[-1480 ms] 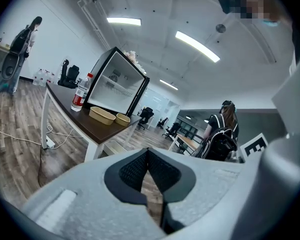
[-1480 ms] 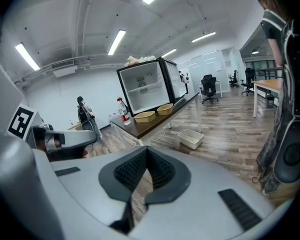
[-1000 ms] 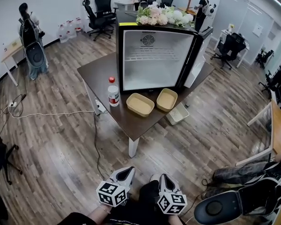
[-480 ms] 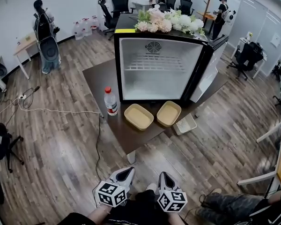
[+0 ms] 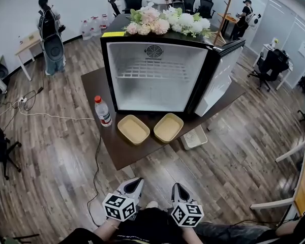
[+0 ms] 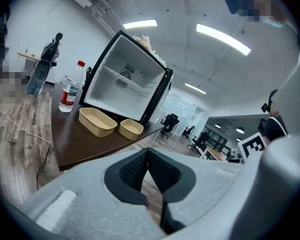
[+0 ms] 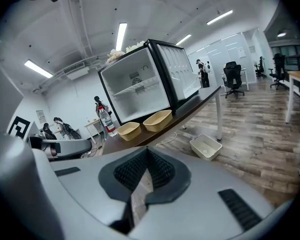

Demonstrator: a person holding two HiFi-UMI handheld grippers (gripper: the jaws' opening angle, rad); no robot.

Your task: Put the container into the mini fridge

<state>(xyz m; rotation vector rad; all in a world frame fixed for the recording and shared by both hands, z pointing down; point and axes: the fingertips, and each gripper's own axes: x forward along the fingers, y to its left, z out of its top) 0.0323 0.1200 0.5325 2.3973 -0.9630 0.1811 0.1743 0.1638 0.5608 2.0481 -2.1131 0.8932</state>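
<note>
I had not started: left claw and right claw were pressed together, empty, and both containers sat on the bench outside the open mini fridge

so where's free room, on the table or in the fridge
The fridge is bare above and below its shelf. On the table, the near corner in front of both containers is free. Crowded: bottle to containers, along the fridge mouth.

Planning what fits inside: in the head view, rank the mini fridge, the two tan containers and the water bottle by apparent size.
1. Mini fridge
2. Left container and right container, about alike
3. Water bottle
</note>
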